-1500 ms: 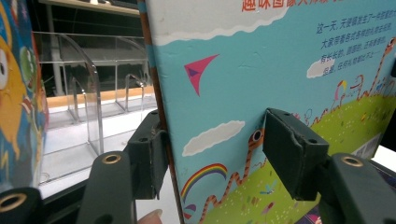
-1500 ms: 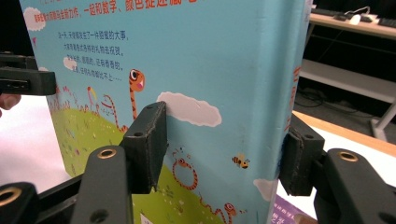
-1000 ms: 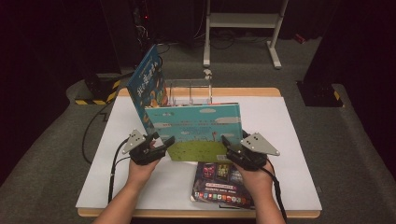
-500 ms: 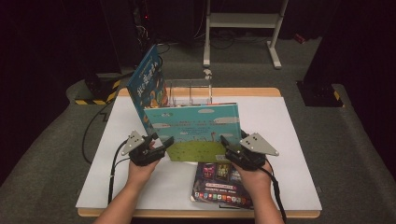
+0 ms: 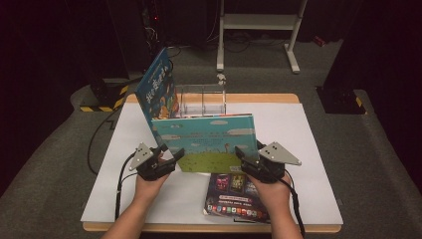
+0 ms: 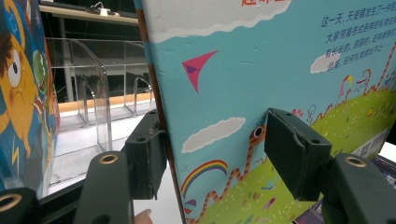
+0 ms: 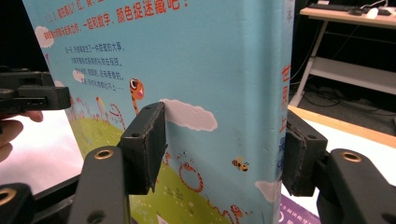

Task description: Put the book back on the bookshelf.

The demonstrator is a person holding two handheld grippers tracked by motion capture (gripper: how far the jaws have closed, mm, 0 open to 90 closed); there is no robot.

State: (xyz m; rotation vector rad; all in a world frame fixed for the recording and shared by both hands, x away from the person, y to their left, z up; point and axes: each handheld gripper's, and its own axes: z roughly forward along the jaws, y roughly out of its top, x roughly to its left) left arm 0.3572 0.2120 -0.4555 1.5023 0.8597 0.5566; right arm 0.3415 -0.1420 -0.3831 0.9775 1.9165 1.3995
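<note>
Both grippers, left gripper (image 5: 171, 158) and right gripper (image 5: 244, 158), clamp the picture book (image 5: 209, 142) upright; level, even pressure should guide it toward the clear rack (image 5: 199, 97).

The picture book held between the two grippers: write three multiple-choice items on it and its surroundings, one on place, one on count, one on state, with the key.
1. Where does the dark book lie?
A. On the table's near edge, below the picture book
B. Inside the clear rack
C. On the floor

2. How many books does the high view show?
A. One
B. Two
C. Three

3. How is the picture book held?
A. Flat on the table
B. Upright, the left gripper and right gripper each clamping a side edge
C. Hanging from one gripper

Key: 1 A, it lies flat near the right hand. 2 C, one held, one flat, one blue book leaning at the rack. 3 B, both gripper views show jaws on either face of the cover.
</note>
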